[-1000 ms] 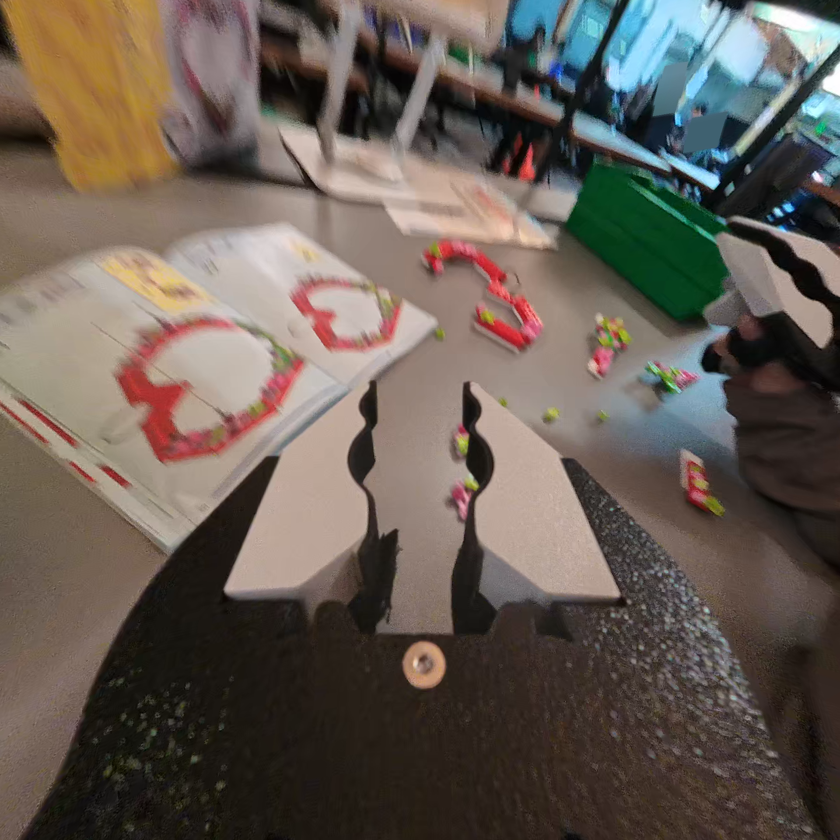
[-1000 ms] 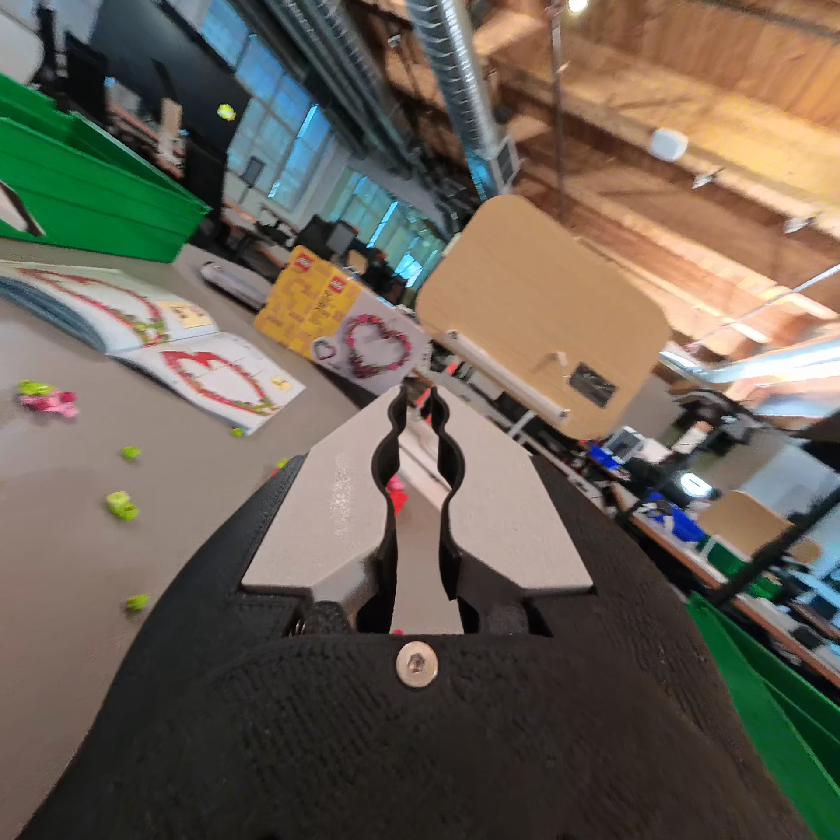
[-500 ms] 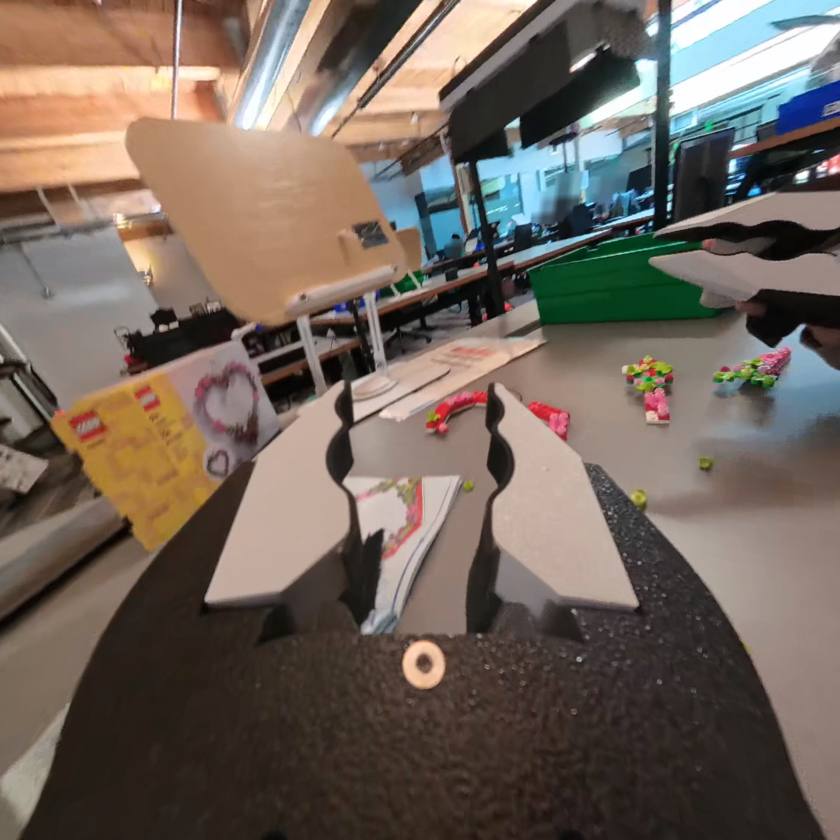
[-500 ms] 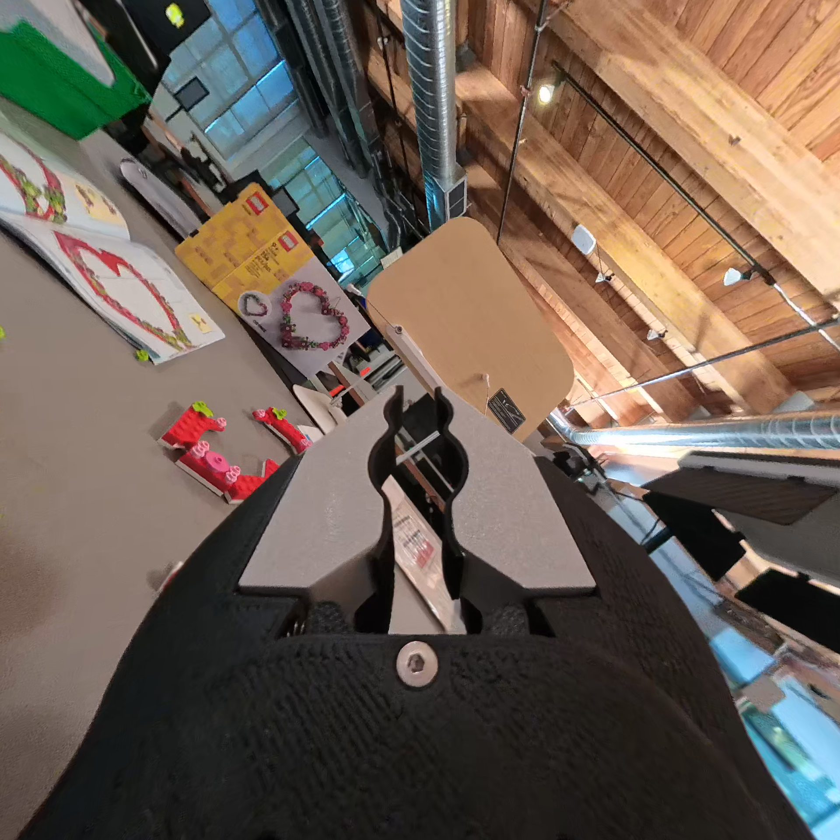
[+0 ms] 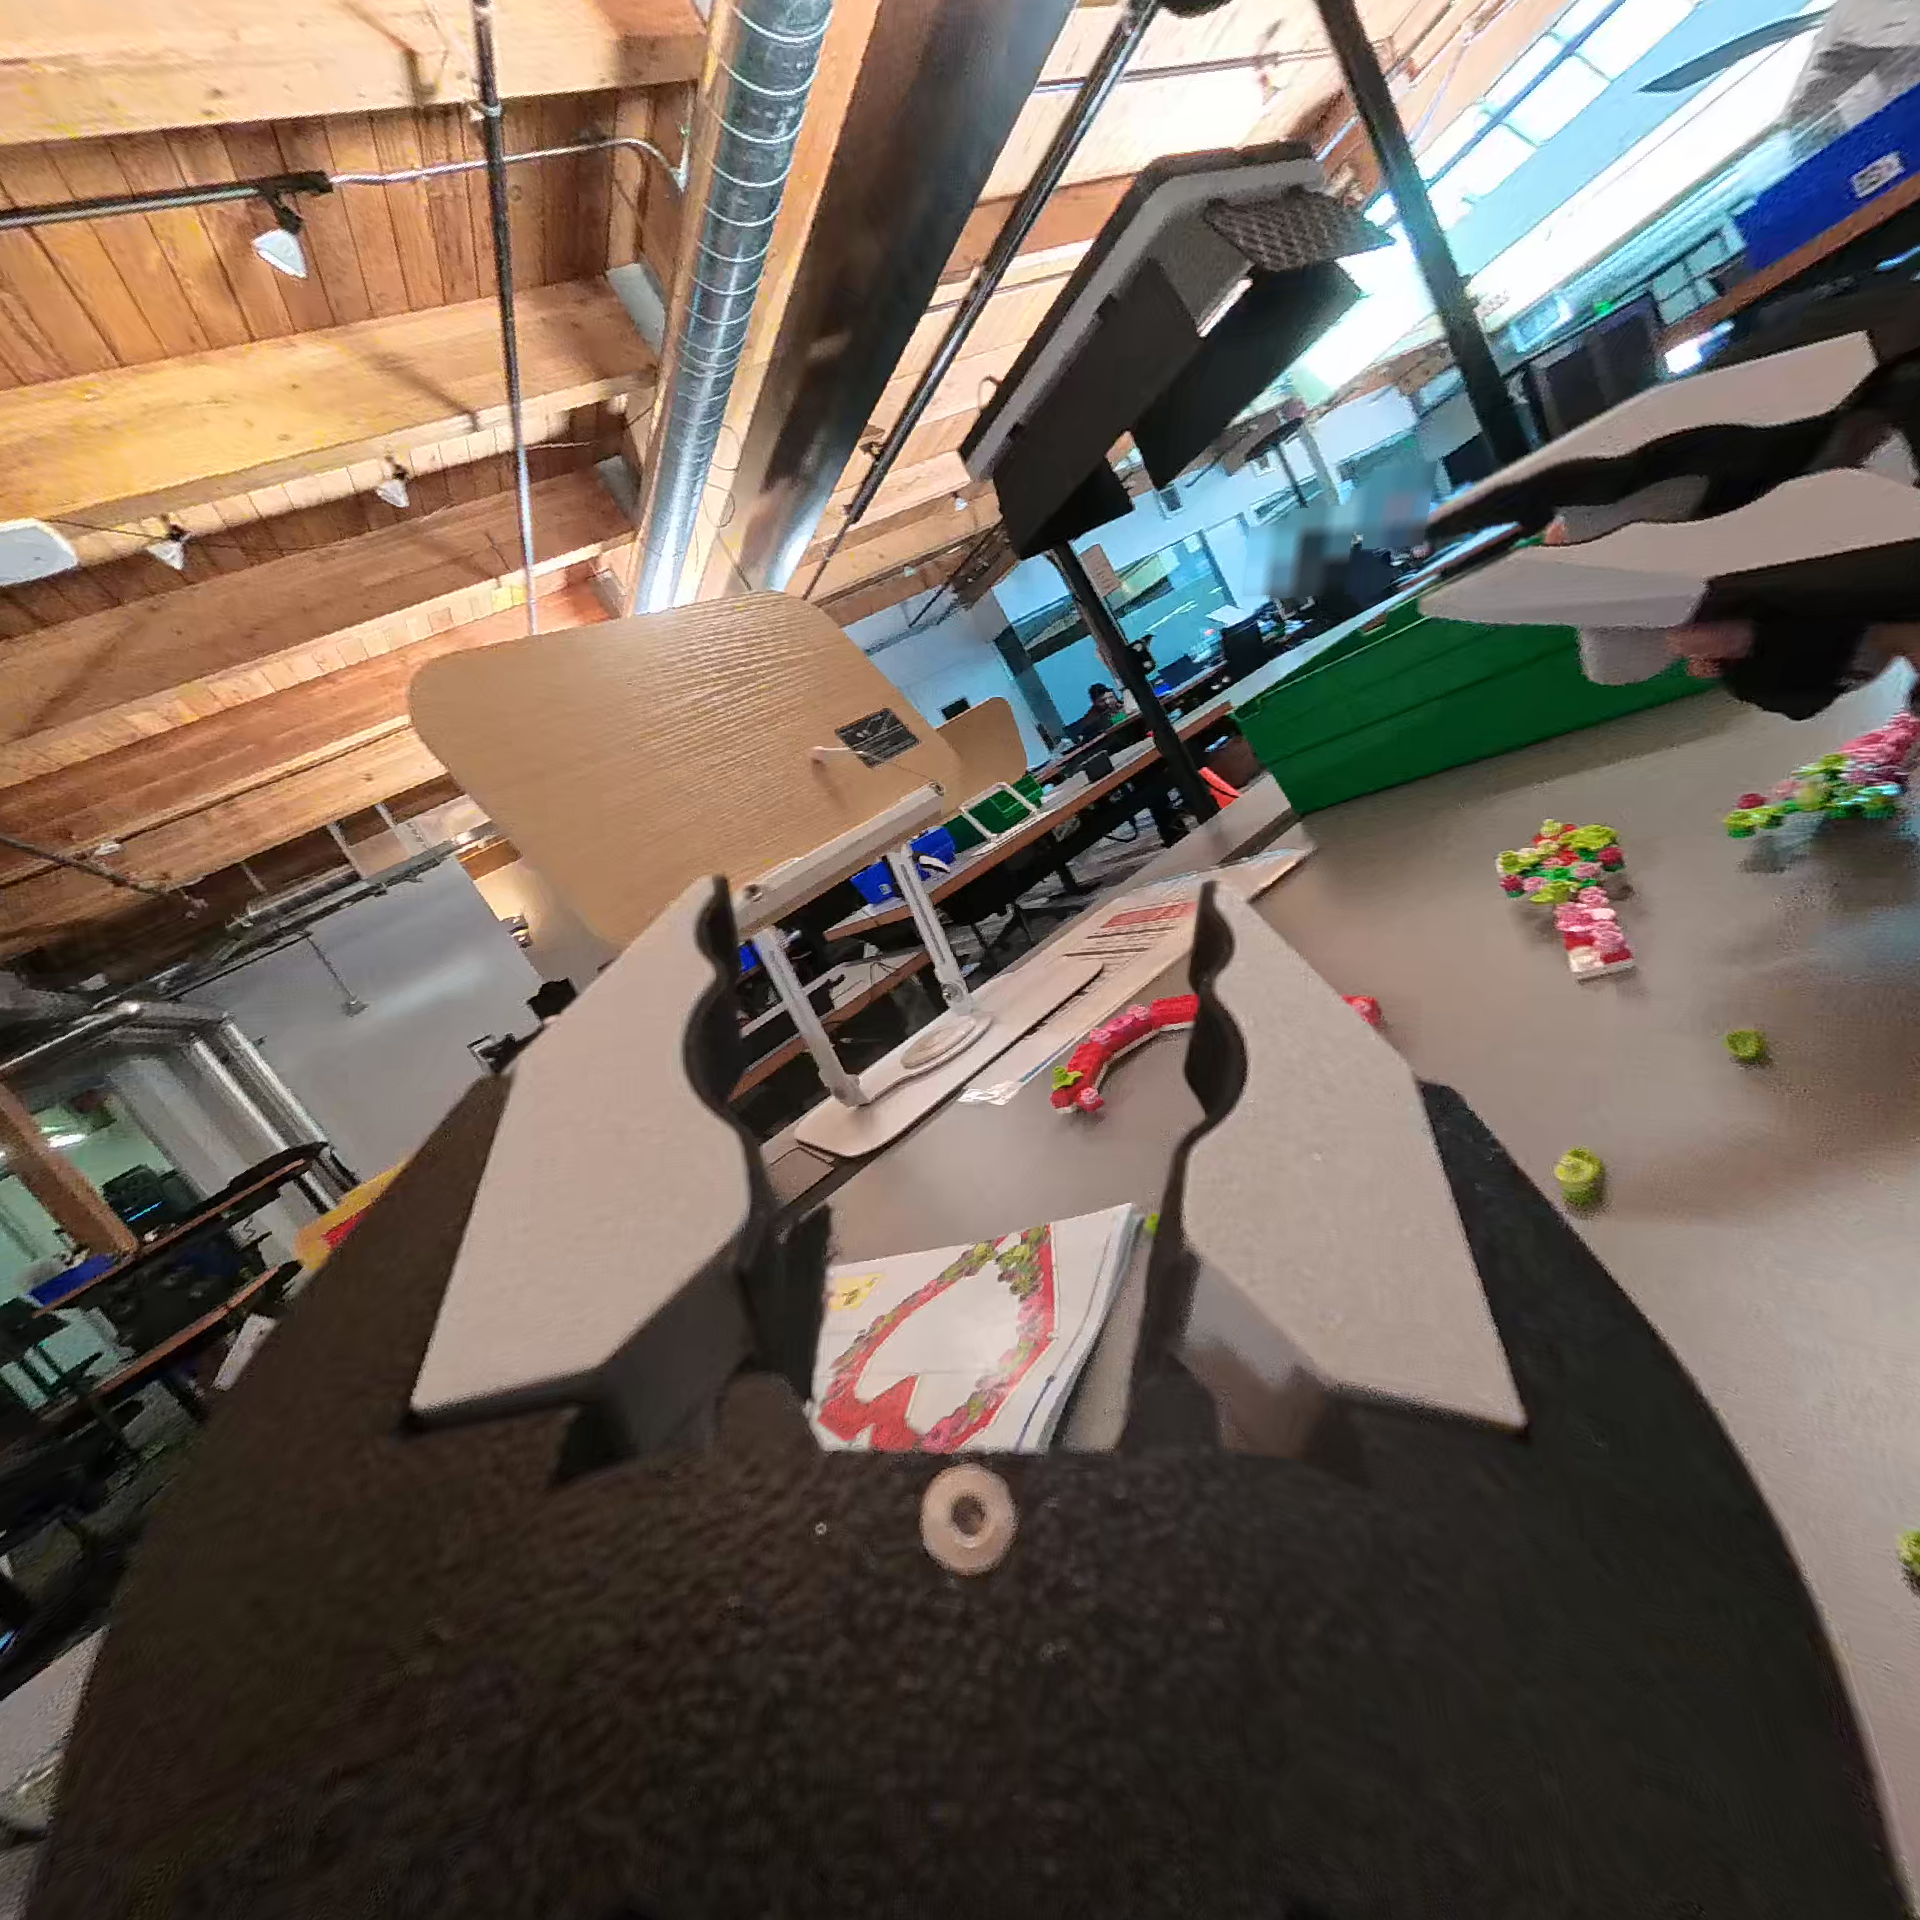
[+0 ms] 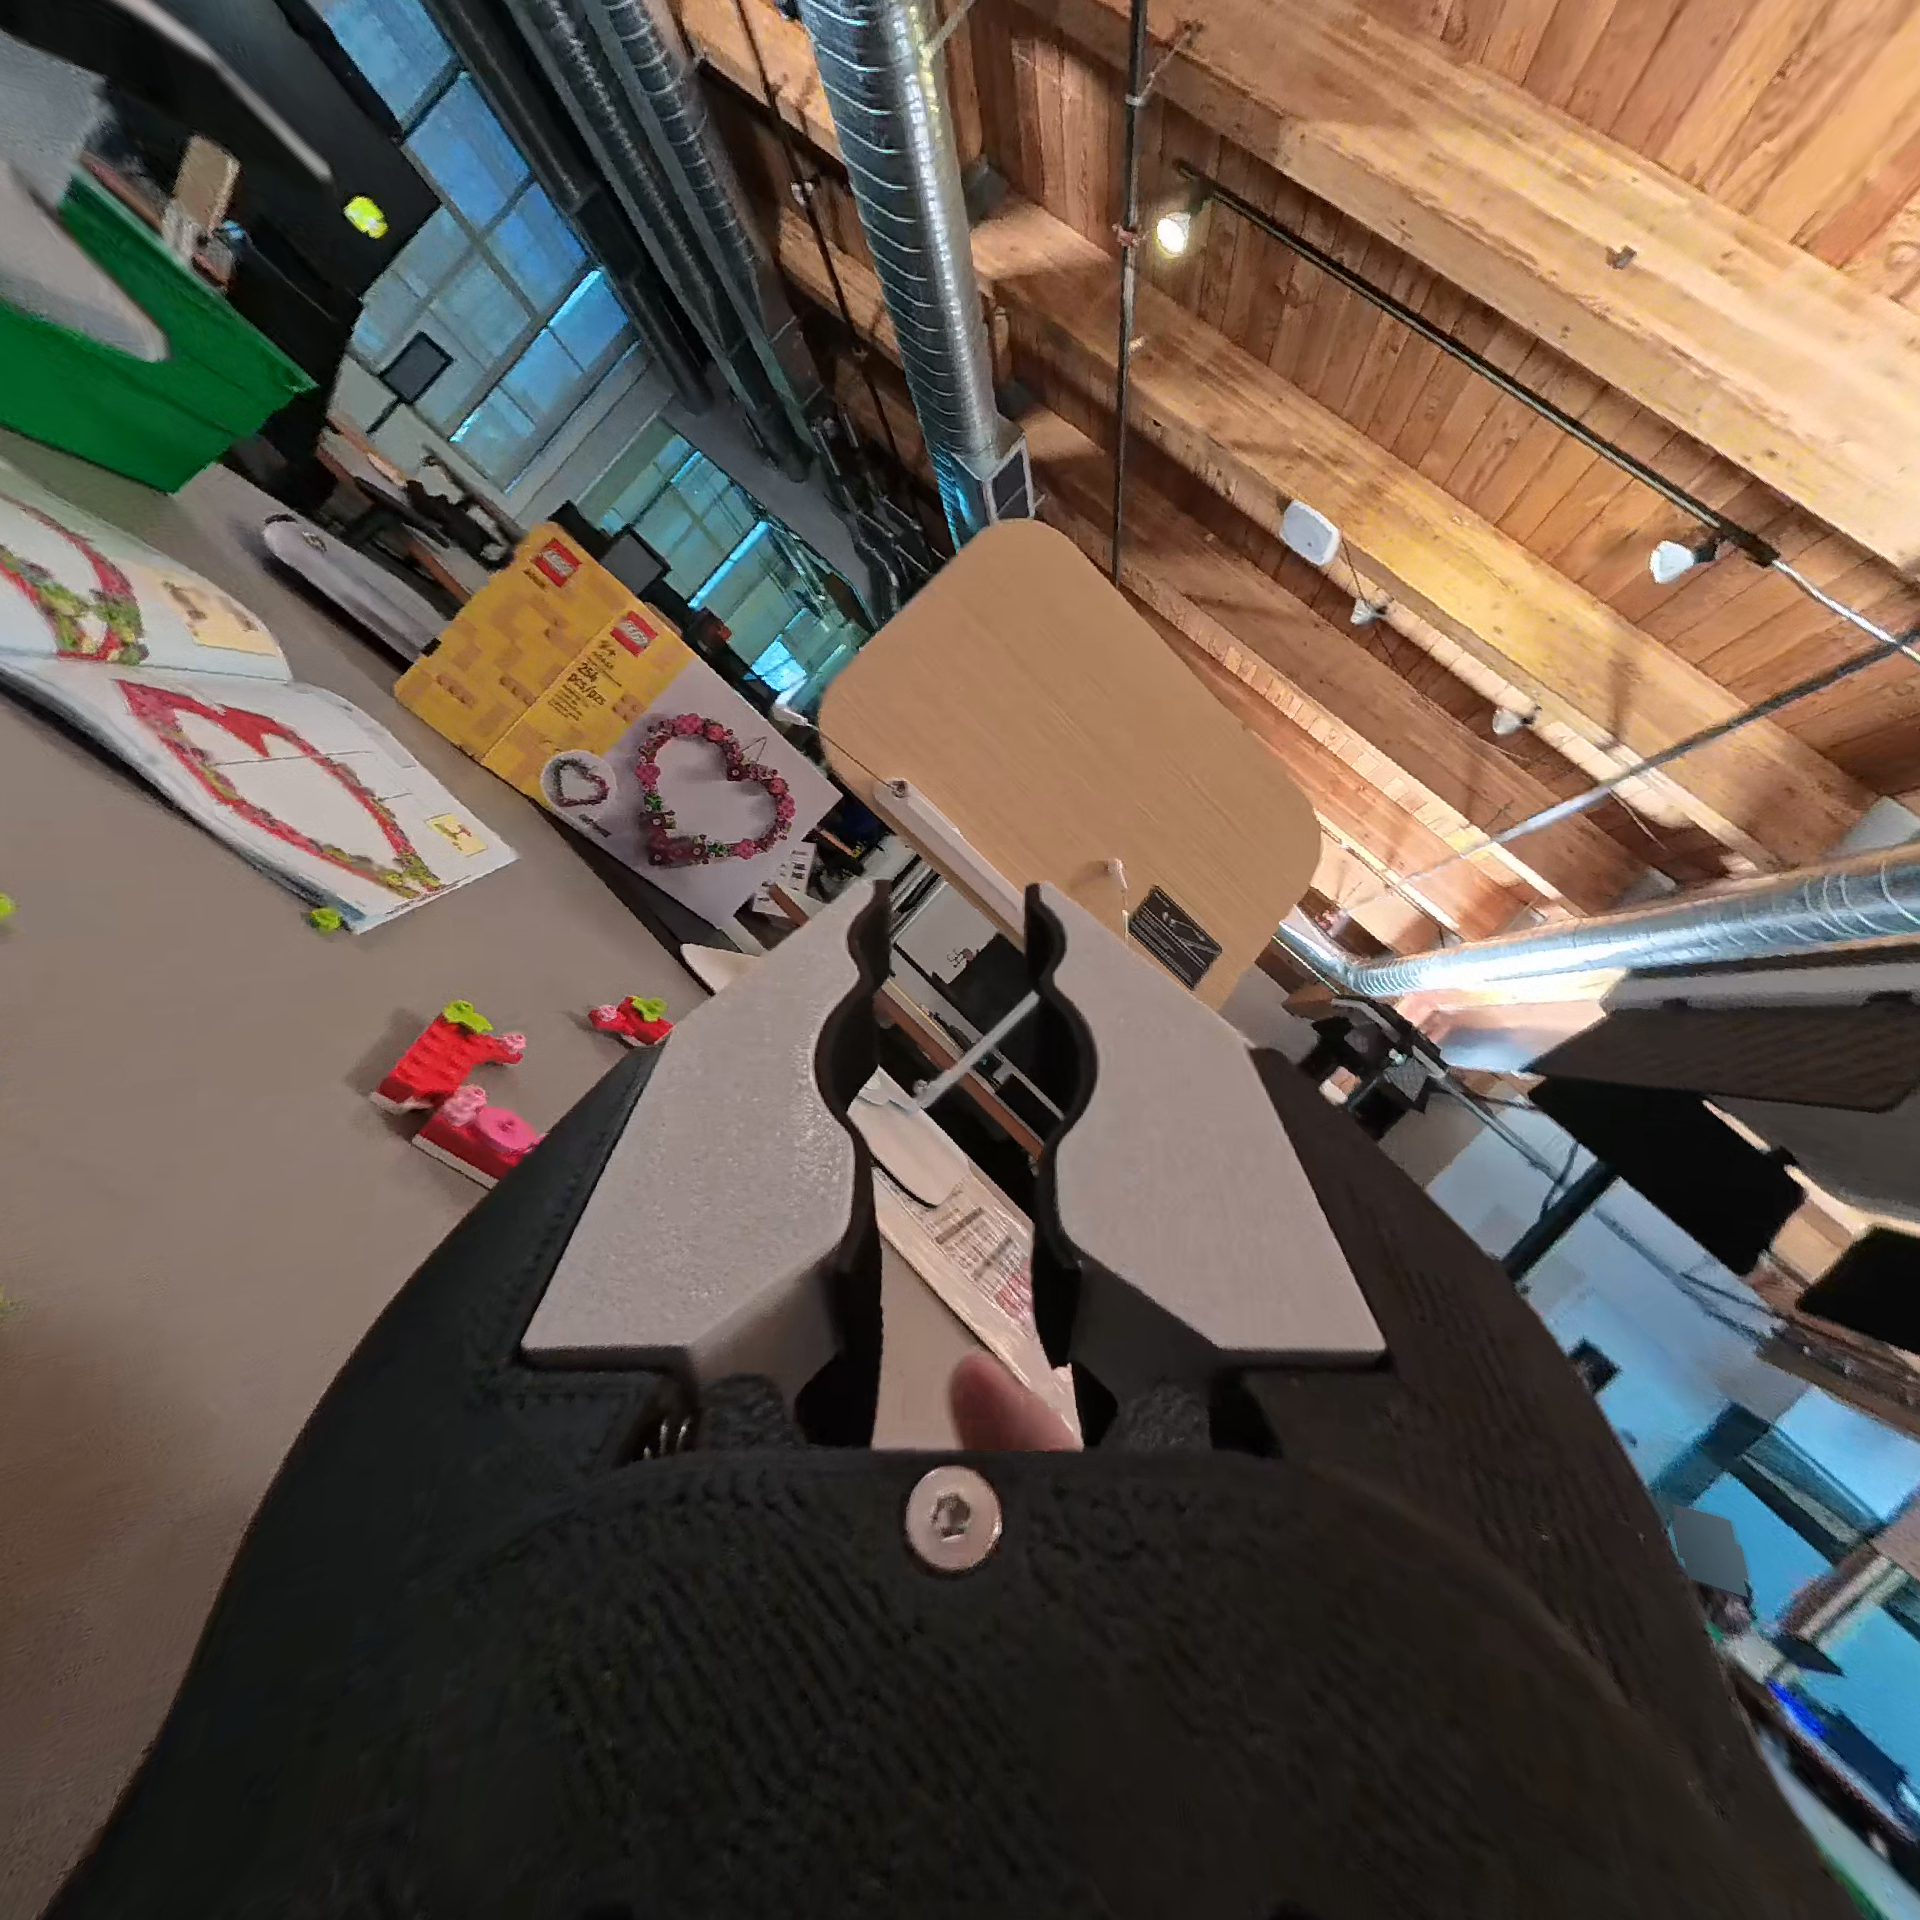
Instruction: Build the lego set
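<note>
Lego pieces lie scattered over the grey worktop (image 5: 1714, 1247), none of them between either pair of jaws. The left gripper (image 5: 956, 914) is raised above the worktop and tilted upward, its jaws wide apart and empty. Seen through the gap, the open instruction booklet (image 5: 966, 1340) with its red heart drawing lies flat just below the jaws. Beyond the right jaw tip, a curved red lego segment (image 5: 1122, 1044) rests on the worktop. Farther right stand a green-and-pink flower cluster (image 5: 1569, 894) and a second flowered piece (image 5: 1818, 790), with loose lime-green studs (image 5: 1579, 1174) near them. A green bin (image 5: 1455, 696) sits at the far right edge, and a tilted wooden stand (image 5: 665, 748) rises at the far side.

The right gripper (image 6: 956, 914) also points upward toward the wooden ceiling, its jaws slightly apart with nothing held. A fingertip (image 6: 997, 1408) shows at the base of the gap. To the left of these jaws, well apart from them, sit red and pink lego chunks (image 6: 457, 1091) on the worktop. Farther left lies the booklet (image 6: 260, 769), and behind it stands the yellow lego box (image 6: 582, 675).
</note>
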The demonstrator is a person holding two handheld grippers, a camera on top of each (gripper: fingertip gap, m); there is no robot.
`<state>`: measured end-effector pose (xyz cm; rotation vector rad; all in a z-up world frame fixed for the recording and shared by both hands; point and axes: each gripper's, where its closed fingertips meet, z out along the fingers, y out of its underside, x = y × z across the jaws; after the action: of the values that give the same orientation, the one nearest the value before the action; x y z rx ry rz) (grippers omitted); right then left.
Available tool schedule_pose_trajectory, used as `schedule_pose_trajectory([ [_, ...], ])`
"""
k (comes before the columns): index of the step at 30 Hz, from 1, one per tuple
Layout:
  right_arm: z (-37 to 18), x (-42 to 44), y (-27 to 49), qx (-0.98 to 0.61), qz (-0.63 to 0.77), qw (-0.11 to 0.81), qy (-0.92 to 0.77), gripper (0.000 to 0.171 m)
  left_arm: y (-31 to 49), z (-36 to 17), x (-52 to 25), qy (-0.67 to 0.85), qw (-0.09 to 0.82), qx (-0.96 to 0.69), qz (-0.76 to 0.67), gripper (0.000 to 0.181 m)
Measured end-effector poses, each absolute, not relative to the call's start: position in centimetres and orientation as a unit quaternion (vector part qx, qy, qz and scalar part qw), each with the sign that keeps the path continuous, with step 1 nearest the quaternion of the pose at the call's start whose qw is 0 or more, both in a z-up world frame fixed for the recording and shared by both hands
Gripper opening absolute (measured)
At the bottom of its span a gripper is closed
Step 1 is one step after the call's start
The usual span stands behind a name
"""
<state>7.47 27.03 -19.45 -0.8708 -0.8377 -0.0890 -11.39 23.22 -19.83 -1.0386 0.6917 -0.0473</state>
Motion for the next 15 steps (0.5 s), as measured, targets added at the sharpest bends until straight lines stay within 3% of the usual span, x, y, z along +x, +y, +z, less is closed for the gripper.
schedule_pose_trajectory([
  [4, -17.9, 9.4, 27.6, -0.417, -0.035, 0.847, -0.328, 0.044, 23.1, -19.5, -11.2, 0.315, 0.818, -0.479, -0.042, 0.088],
  [10, -18.3, 9.7, 28.1, -0.431, -0.017, 0.843, -0.323, 0.044, 23.5, -19.3, -12.2, 0.300, 0.819, -0.488, -0.023, 0.076],
  [15, -18.5, 8.4, 27.2, -0.417, 0.000, 0.840, -0.348, 0.044, 23.4, -19.3, -12.2, 0.297, 0.821, -0.488, -0.020, 0.077],
])
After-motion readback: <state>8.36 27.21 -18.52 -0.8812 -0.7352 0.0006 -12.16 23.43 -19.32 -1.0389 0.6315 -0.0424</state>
